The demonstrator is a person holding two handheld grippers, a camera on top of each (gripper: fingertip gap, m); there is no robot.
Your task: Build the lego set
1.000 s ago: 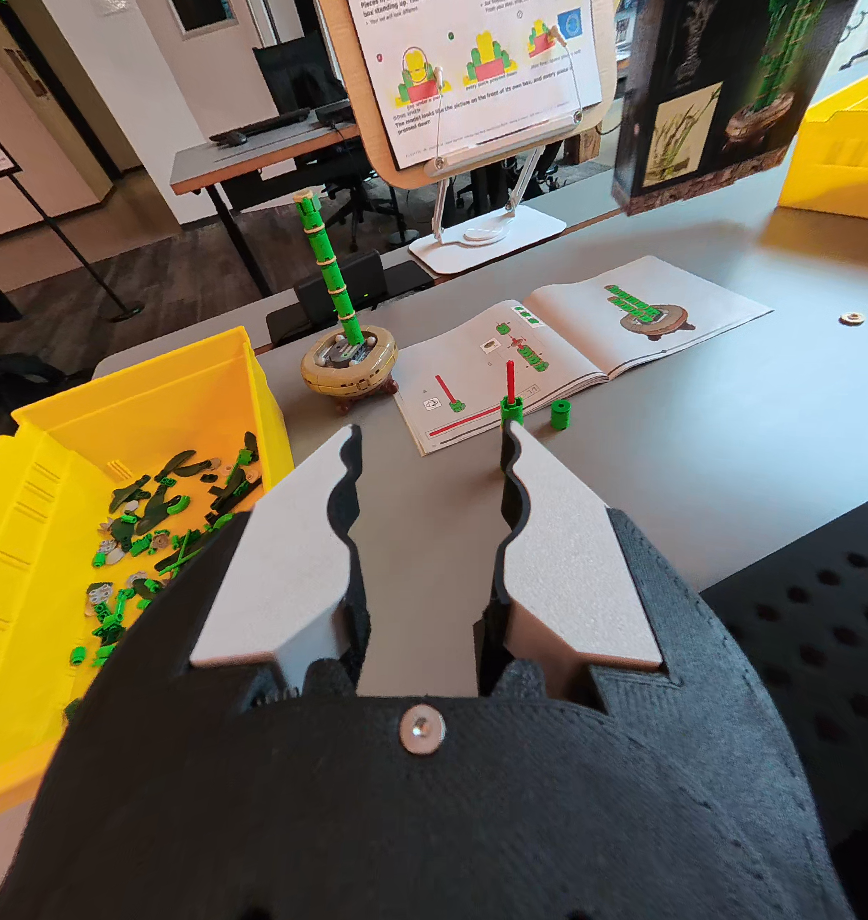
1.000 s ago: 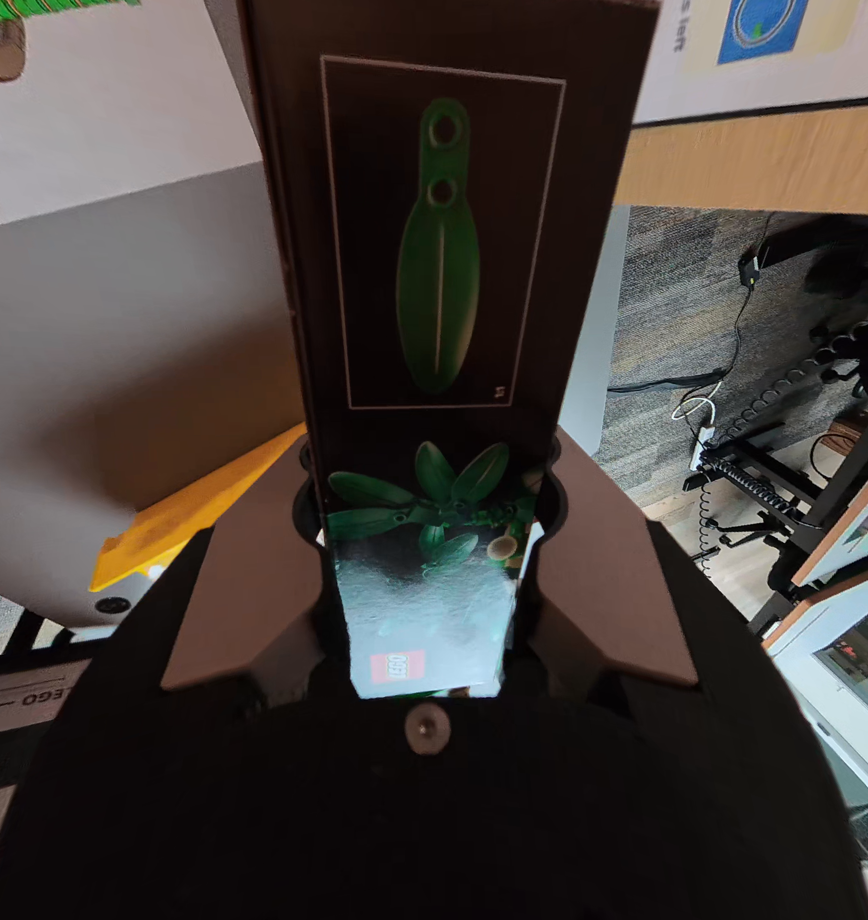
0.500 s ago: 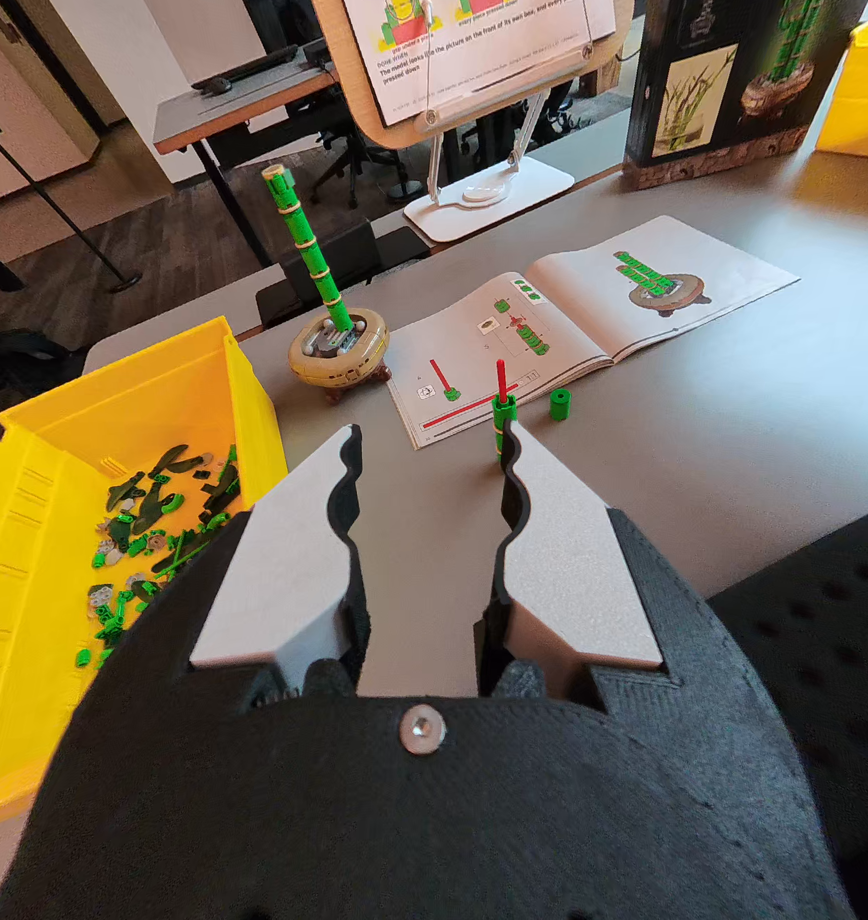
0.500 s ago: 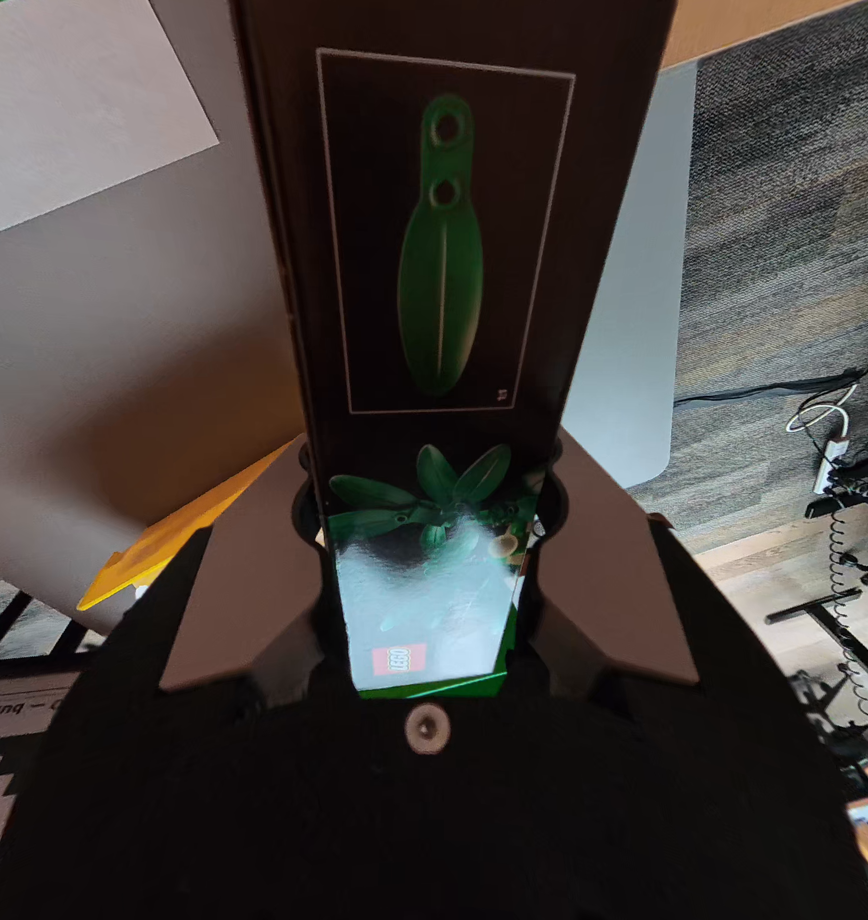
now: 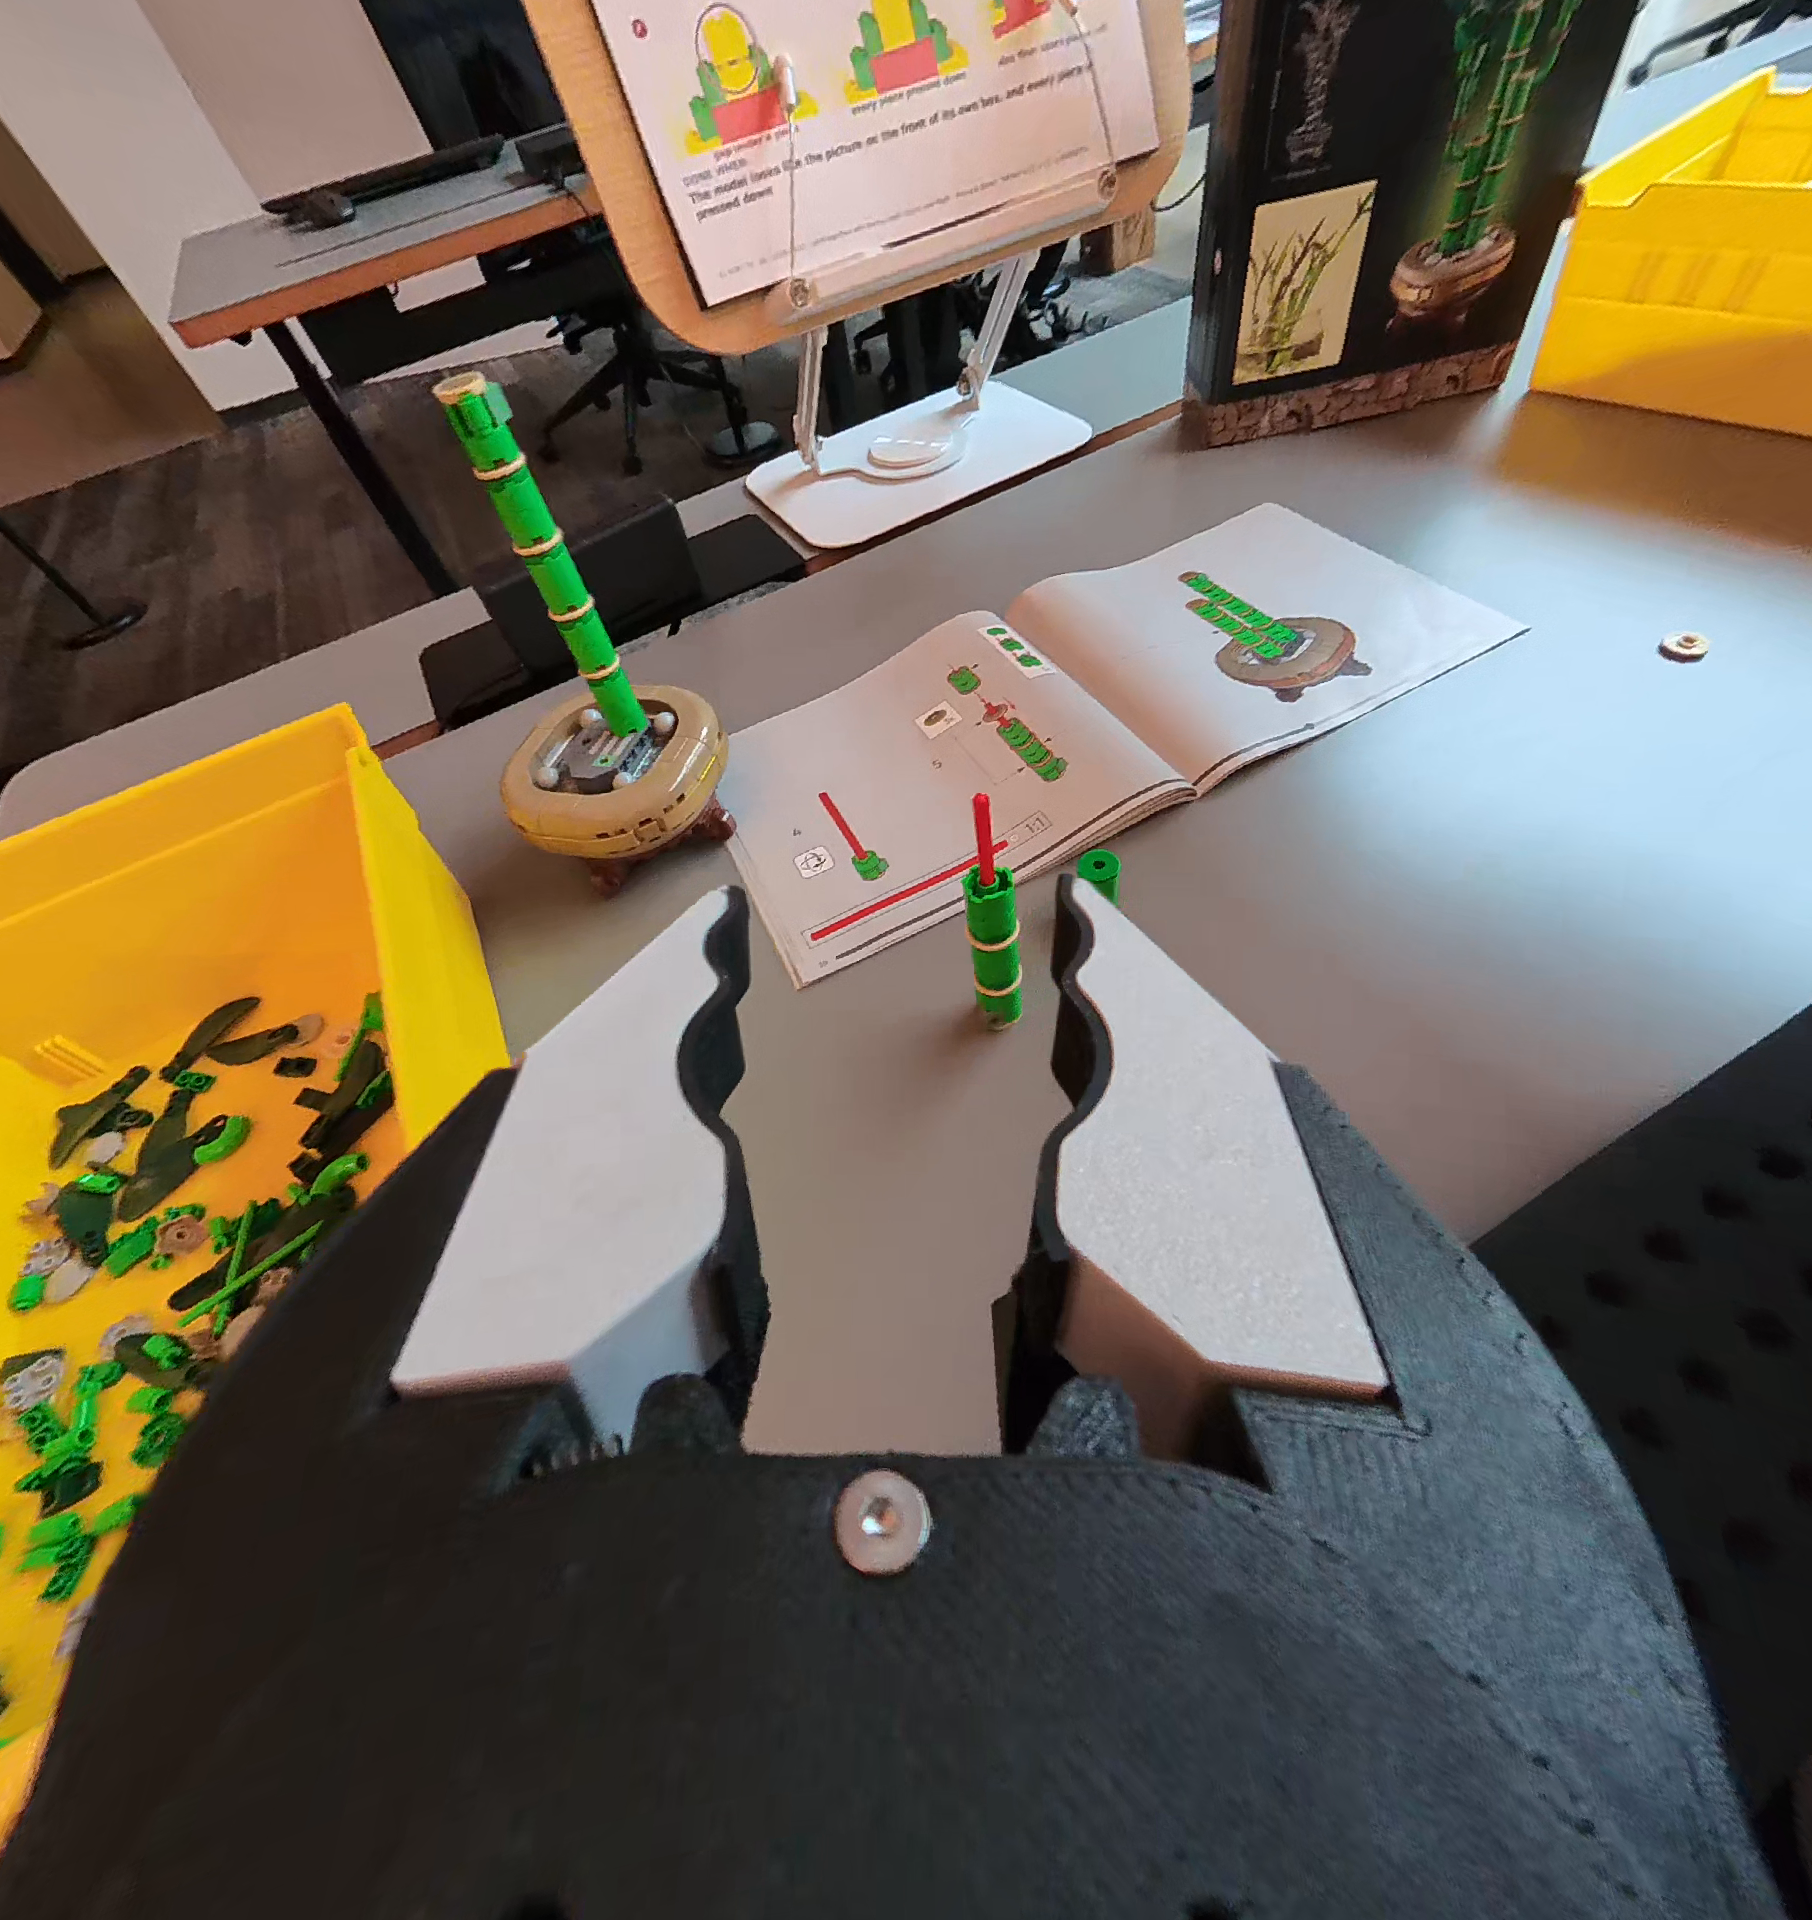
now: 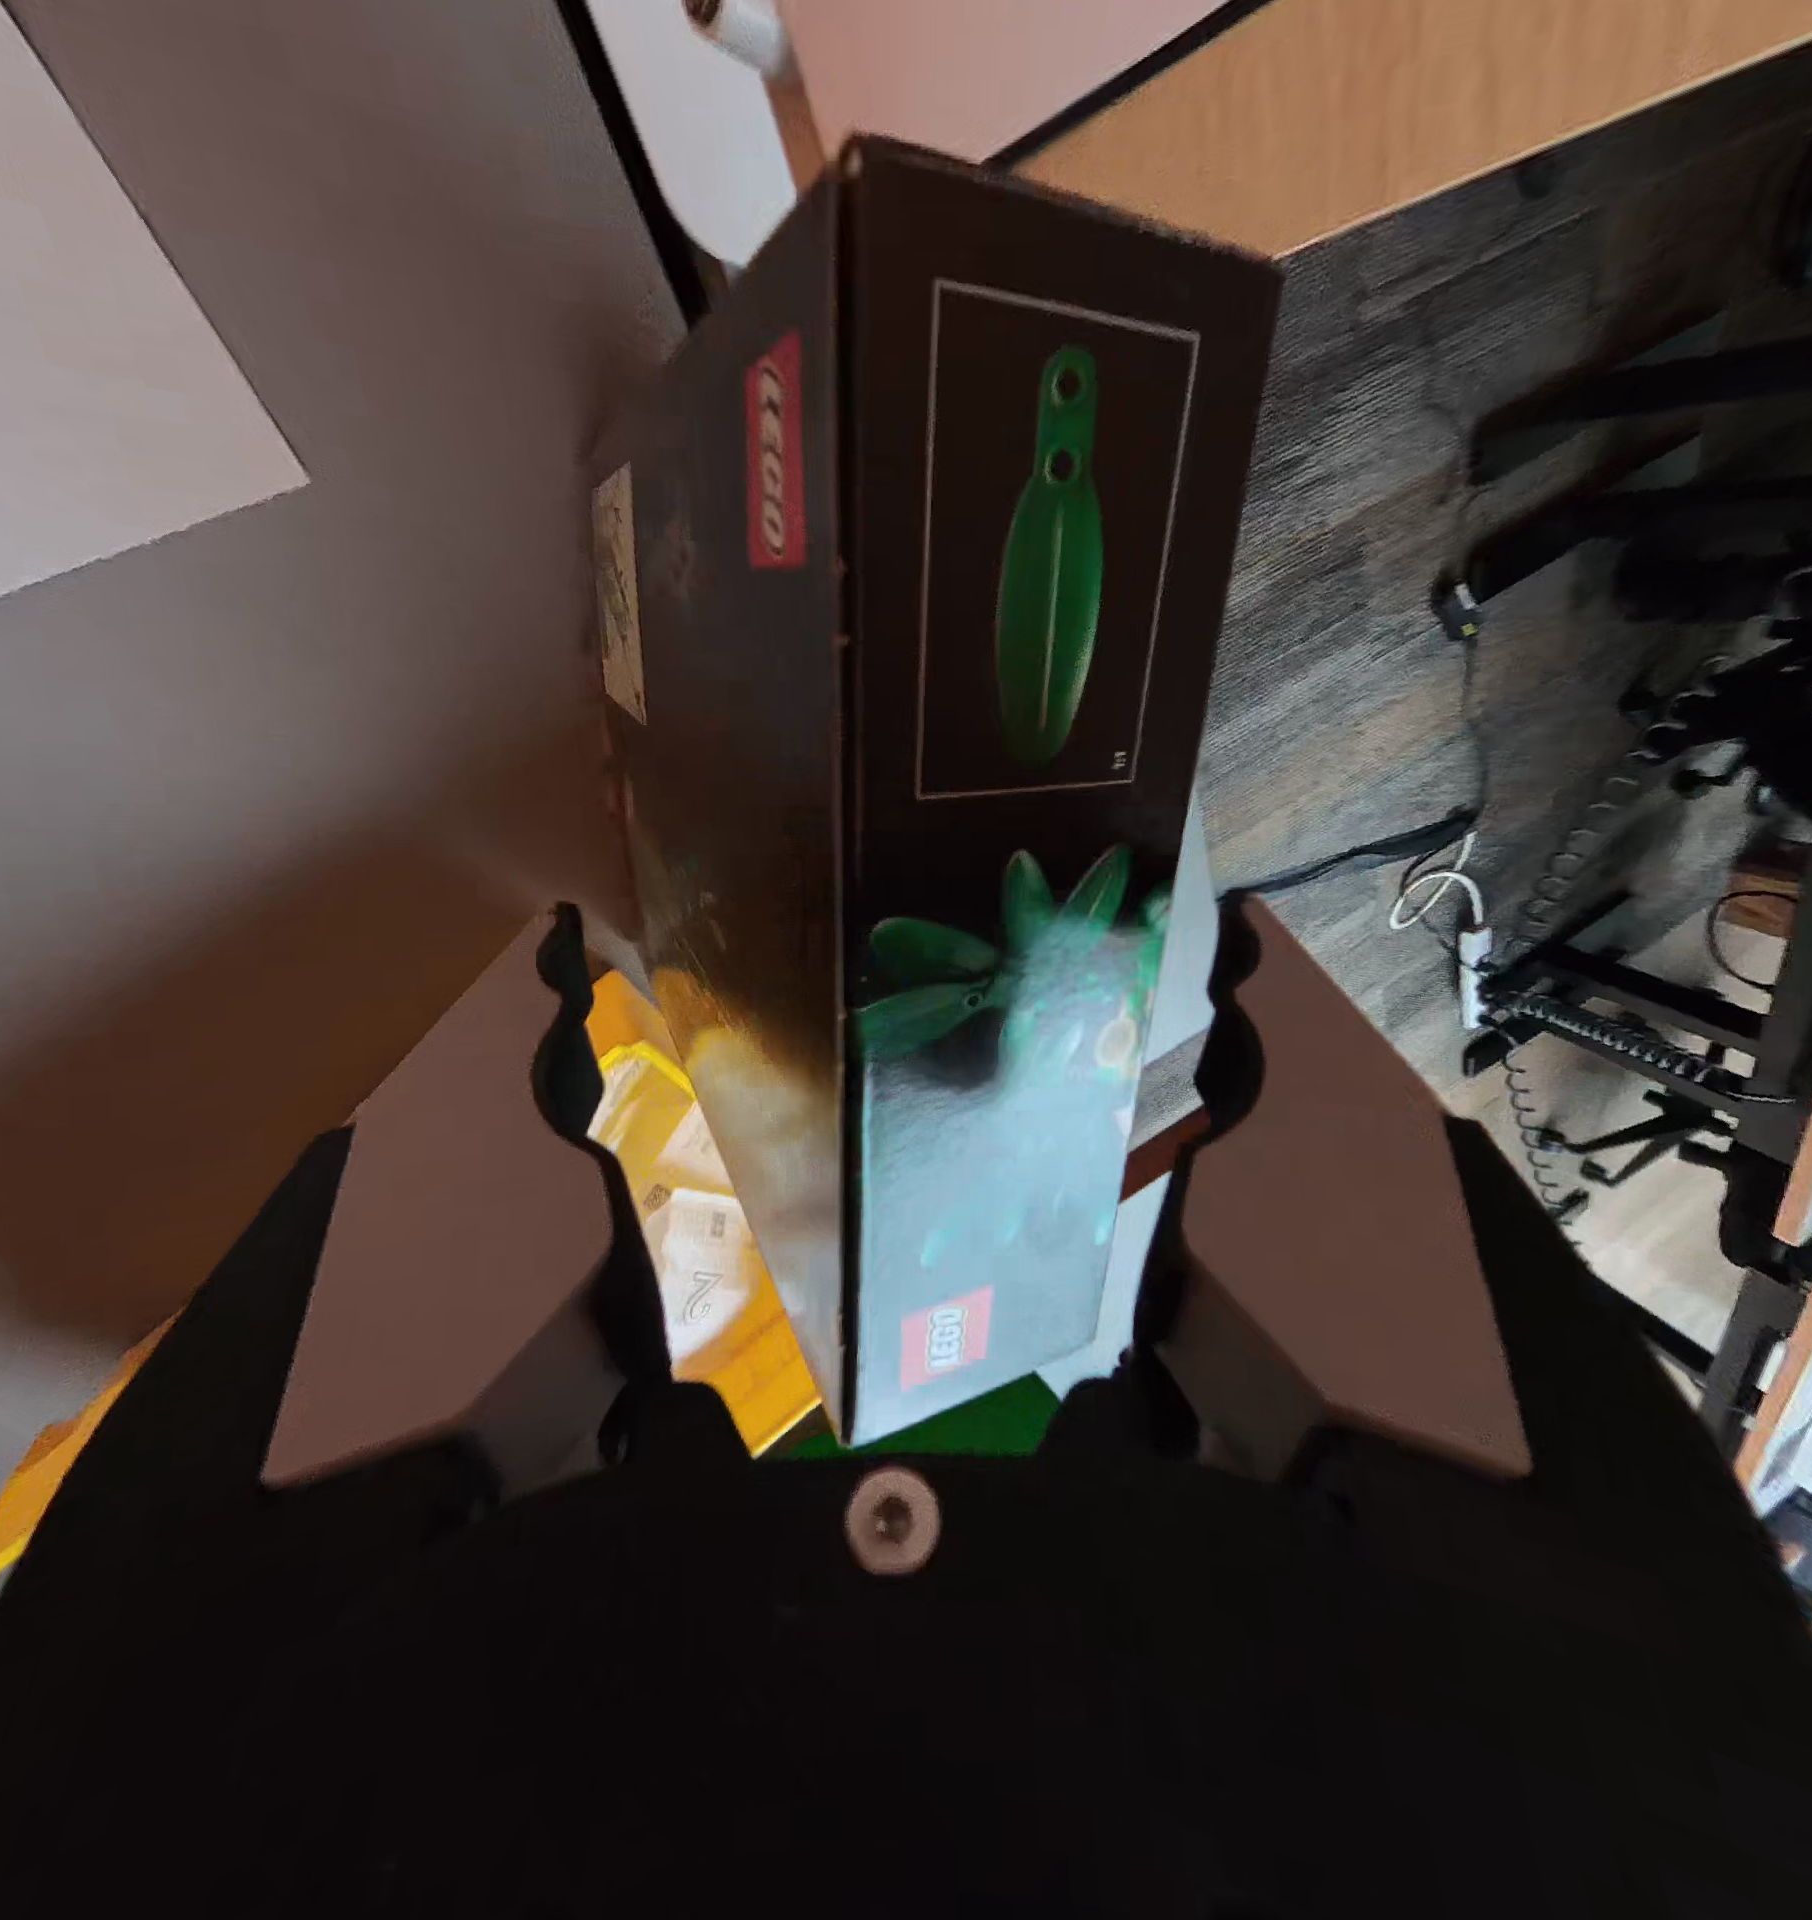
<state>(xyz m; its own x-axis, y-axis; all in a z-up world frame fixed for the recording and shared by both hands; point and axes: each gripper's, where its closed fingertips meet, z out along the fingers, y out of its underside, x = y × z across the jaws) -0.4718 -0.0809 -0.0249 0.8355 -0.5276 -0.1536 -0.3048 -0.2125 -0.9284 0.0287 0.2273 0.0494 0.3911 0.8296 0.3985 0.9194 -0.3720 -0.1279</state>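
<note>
Now the released right tool [image 6: 891, 1029] straddles the box [image 6: 985, 623]; the open left tool [image 5: 897, 935] frames the green stalk [image 5: 990, 956].

Getting cropped by the top edge: the sheet on the stand [image 5: 881, 135] and the lego box [image 5: 1401, 197]. Smearing into blur on the box [image 6: 943, 727] near the right wrist camera, and hiding half the yellow bin [image 6: 694, 1247] behind it.
</note>
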